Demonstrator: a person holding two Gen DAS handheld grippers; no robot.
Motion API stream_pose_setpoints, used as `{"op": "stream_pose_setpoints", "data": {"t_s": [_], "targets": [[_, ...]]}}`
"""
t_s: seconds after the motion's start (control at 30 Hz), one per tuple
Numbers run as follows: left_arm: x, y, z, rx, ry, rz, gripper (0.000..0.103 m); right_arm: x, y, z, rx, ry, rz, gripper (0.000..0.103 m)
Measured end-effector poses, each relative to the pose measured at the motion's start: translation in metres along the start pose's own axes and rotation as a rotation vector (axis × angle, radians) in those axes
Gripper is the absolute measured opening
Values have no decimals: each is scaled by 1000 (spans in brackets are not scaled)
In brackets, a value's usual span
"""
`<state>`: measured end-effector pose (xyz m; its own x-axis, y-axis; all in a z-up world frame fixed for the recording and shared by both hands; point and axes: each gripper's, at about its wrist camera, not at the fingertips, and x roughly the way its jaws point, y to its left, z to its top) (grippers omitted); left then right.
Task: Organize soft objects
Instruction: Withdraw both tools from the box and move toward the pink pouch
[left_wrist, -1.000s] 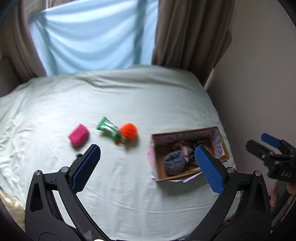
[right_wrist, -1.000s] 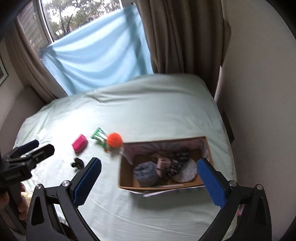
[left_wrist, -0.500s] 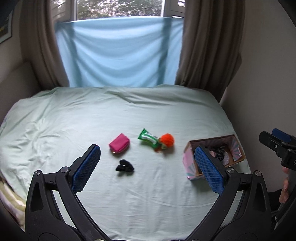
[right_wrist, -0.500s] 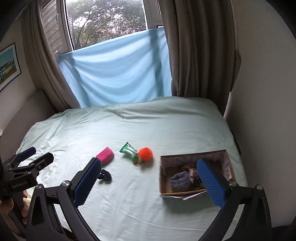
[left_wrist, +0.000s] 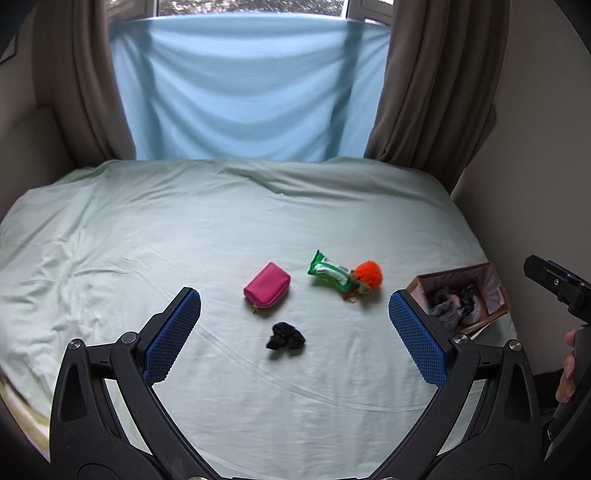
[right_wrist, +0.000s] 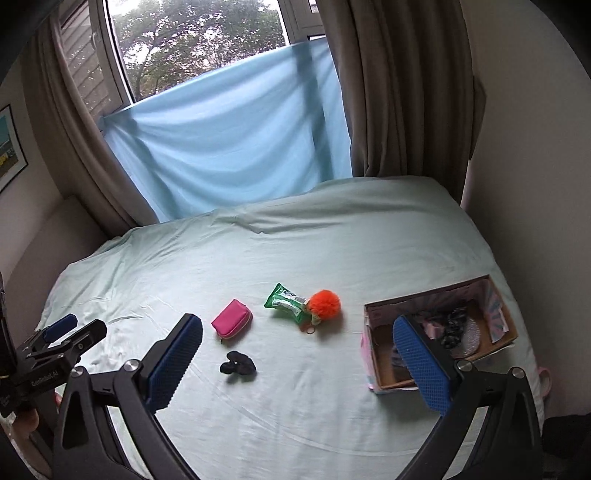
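Observation:
On the pale green bed sheet lie a pink zip pouch, a green tissue pack, an orange pompom touching it, and a small black scrunchie. A cardboard box with several soft items stands at the right edge. The same things show in the right wrist view: pouch, green pack, pompom, scrunchie, box. My left gripper is open and empty, held above the scrunchie. My right gripper is open and empty, above the bed.
A light blue cloth hangs over the window behind the bed, with brown curtains on both sides. A wall runs close along the bed's right side, next to the box. A framed picture hangs on the left wall.
Both grippers have pulled back and tilted up from the box, so the whole bed and window now show. The scrunchie has come into the left view. Both stay open.

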<state>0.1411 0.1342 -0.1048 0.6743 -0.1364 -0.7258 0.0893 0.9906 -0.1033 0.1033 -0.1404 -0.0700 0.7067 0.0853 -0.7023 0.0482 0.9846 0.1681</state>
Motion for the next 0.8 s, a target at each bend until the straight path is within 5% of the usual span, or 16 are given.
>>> {"op": "stream_pose_setpoints", "data": {"t_s": [0.3, 0.8], "targets": [[105, 41, 11, 51, 64, -36, 102, 97, 13, -13, 118, 37, -9, 103], [297, 50, -13, 129, 244, -89, 102, 278, -24, -34, 239, 114, -92, 103]]}}
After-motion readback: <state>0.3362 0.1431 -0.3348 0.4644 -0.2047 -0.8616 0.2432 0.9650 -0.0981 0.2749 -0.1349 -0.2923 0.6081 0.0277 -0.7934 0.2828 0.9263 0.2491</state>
